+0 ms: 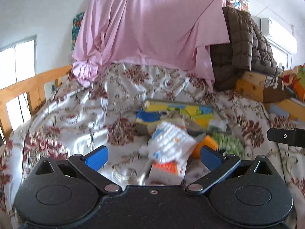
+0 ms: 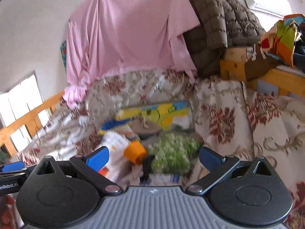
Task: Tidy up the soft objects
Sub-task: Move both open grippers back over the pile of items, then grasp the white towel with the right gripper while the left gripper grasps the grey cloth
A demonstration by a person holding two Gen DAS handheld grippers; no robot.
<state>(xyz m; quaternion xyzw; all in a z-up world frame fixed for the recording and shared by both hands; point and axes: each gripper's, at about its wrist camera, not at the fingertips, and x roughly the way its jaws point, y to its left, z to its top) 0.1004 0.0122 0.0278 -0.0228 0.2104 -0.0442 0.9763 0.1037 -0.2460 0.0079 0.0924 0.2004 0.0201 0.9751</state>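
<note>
Between the released fingers of the left gripper (image 1: 153, 157) lies an orange-and-white carton (image 1: 167, 169), its print too blurred to read, with a white knitted soft toy (image 1: 171, 143) touching it just beyond. The right gripper (image 2: 153, 156), fingers likewise spread and empty, frames a green fuzzy bundle (image 2: 172, 152) and an orange piece (image 2: 136, 152) on the floral bedspread (image 2: 225, 118). Past its left finger, the left gripper's body shows part of a word, "nRobot.AI".

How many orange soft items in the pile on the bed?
1 clearly: the orange piece lies between the white knitted item and the green fuzzy item. Motion blur and overlap may hide others; an orange-printed box sits under the white item.
</note>
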